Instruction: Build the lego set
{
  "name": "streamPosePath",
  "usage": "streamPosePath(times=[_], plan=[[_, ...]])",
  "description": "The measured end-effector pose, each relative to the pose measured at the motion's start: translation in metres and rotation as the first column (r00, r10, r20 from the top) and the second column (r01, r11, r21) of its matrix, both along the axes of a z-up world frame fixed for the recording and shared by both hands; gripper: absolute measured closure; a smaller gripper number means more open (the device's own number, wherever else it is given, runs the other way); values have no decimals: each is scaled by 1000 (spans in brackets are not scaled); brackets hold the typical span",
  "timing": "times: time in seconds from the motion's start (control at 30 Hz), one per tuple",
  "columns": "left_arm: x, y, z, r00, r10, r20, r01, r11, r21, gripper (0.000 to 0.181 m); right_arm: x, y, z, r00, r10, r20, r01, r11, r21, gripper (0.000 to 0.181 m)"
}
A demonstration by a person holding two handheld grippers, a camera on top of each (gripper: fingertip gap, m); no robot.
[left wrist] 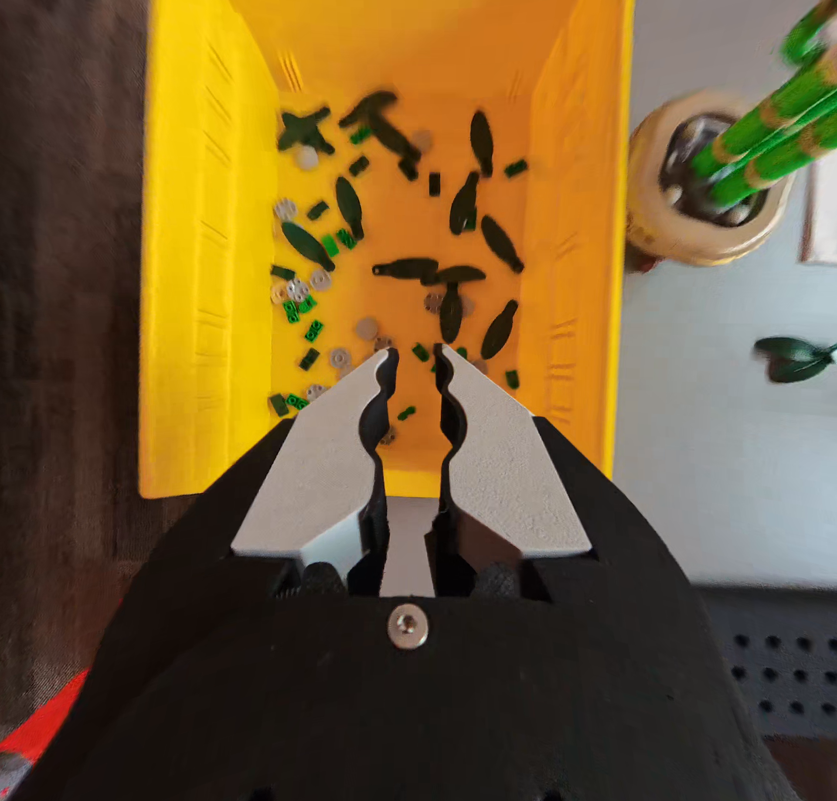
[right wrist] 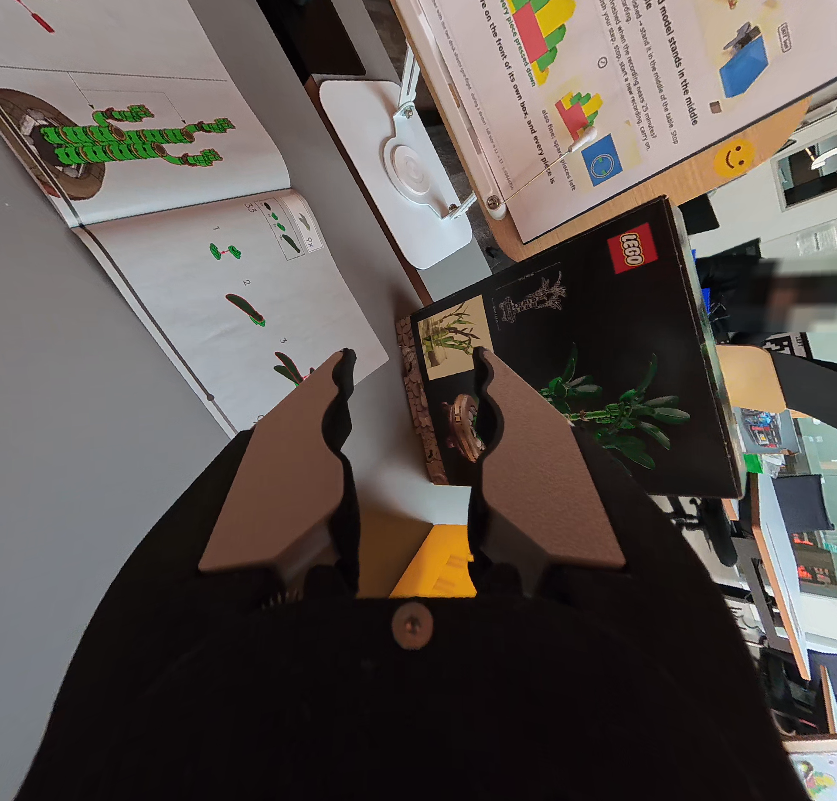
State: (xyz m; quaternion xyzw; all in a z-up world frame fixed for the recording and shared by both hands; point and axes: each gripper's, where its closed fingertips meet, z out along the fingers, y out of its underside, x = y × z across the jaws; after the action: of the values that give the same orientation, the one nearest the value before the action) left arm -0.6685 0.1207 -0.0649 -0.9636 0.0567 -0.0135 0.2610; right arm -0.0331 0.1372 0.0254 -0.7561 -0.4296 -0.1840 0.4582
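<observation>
The build is judged well advanced but unfinished; green stalks are already seated in a round golden pot on the white worktop, just beside the right wall of the yellow bin; their long axis is seen slanting from the pot toward the upper right of the left wrist view; many dark green leaves and small green and grey pieces are left loose on the bin's floor, and one leaf assembly is laid on the worktop nearer the front edge; the left gripper is poised over the bin, tongs slightly apart, nothing held; the right gripper is kept wide apart and empty, aimed between the open instruction booklet and the set's box.
</observation>
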Motion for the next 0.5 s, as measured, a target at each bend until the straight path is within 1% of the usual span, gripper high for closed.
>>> streamPosePath(times=[0.03,0.1,0.17,0.23,0.27,0.33,0.4,0.5], plan=[[-1,-3,-16,1000,-15,3,15,998,-59,170,-1,0,0,1000,3,-1,-3,1000,-2,128],[1,-10,-41,1000,-24,15,26,987,-157,167,-4,0,-2,1000,9,-7,-9,1000,-5,128],[4,-8,-55,999,-7,33,13,982,-190,165,-7,0,-5,1000,12,-5,-12,1000,-15,128],[2,-6,-67,998,49,48,-37,972,-232,147,-9,1,-9,1000,17,5,-17,1000,-26,128],[2,-6,-73,996,68,59,-50,965,-257,145,-11,1,-10,1000,20,8,-20,999,-30,128],[1,-4,-80,993,96,68,-73,956,-285,150,-13,2,-12,1000,24,9,-24,999,-36,128],[-2,0,-85,991,123,58,-102,953,-285,153,-13,1,-12,1000,26,12,-25,999,-39,128],[0,5,-90,986,145,83,-115,950,-291,157,-13,-1,-11,1000,26,10,-26,999,-36,128]])
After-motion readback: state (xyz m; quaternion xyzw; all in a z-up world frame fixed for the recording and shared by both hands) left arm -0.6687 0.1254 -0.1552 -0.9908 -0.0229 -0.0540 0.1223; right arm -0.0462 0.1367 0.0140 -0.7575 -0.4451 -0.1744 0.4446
